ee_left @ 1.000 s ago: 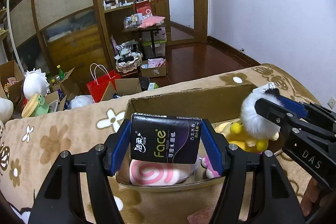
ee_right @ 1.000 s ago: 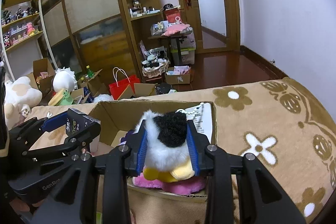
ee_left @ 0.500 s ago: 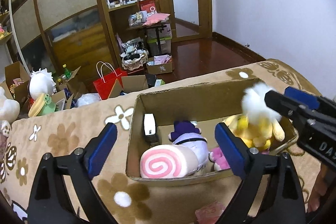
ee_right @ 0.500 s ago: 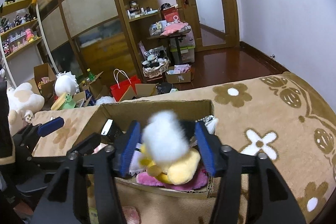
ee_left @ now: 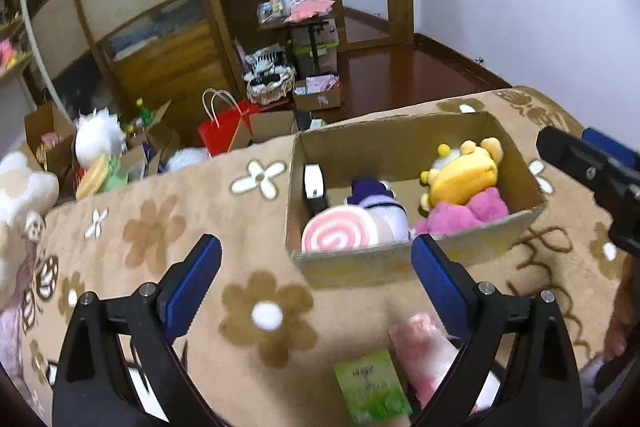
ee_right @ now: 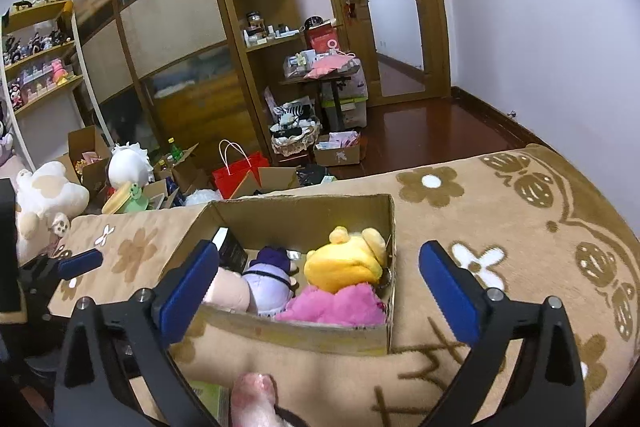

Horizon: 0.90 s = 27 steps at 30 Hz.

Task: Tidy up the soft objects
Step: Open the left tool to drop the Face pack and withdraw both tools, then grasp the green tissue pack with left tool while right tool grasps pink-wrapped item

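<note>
Jaws just opened, empty; green pack (ee_left: 370, 389) left-view only.

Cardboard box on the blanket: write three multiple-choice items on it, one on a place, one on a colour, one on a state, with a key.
1. Where in the cardboard box is the yellow plush?
A. on top of the pink plush
B. under the swirl roll
C. outside it

2. What colour is the packet on the blanket near the left gripper?
A. blue
B. green
C. black

3. What is the state of the right gripper?
A. shut on a plush
B. open and empty
C. shut on nothing

Key: A, it rests over the pink one; B, its wrapper is green; B, its jaws stand wide, having just opened.
</note>
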### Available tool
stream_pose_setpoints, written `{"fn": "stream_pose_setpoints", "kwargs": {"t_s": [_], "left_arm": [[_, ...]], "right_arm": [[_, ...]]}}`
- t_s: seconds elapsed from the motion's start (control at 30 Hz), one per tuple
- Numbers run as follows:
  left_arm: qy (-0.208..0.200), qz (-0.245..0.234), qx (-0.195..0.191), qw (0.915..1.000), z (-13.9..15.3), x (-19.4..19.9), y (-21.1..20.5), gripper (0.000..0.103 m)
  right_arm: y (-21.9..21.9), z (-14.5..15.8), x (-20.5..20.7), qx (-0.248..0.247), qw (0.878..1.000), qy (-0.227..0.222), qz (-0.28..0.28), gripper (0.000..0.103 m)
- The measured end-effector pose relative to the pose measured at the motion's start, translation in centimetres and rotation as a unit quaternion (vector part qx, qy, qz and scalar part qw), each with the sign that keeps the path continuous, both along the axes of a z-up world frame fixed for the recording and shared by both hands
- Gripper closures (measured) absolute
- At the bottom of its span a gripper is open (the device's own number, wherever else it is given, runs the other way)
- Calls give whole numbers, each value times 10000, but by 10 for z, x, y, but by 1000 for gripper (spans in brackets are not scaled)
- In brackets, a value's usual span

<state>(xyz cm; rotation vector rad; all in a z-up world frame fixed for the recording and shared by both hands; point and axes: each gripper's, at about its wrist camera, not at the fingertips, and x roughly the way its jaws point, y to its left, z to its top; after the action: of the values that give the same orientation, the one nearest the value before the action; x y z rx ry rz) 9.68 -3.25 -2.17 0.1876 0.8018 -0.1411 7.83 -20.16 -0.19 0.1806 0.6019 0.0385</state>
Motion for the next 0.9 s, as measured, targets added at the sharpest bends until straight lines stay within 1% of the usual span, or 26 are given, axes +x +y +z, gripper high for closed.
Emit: {"fn": "stream_pose_setpoints", "kwargs": {"t_s": [0.07,0.2,0.43,0.53,0.67,0.8,0.9], "left_arm": [[28,61,-50,10000,6,-8,5,8],[99,104,-14,9999,11,-24,9,8],[598,222,-68,9979,-2,-34,15,8],[796,333,-175,9961,-7,-32,21,8],[1208,412,-444,9908,-20,-25,29,8],[1535,446,-516,9858,-34,-19,31,8],[1831,438,-574,9804,-47,-13,28,8]], "right_arm": [[3,2,-7,-26,10000,31,37,0],[9,2,-19,-139,9997,152,100,0],[24,-12,-40,-373,9970,627,242,0],[28,-21,-48,-393,9955,811,284,0],[35,-32,-53,-411,9932,1015,393,0],[43,-48,-54,-493,9889,1286,556,0],[49,-64,-50,-539,9844,1544,654,2]]}}
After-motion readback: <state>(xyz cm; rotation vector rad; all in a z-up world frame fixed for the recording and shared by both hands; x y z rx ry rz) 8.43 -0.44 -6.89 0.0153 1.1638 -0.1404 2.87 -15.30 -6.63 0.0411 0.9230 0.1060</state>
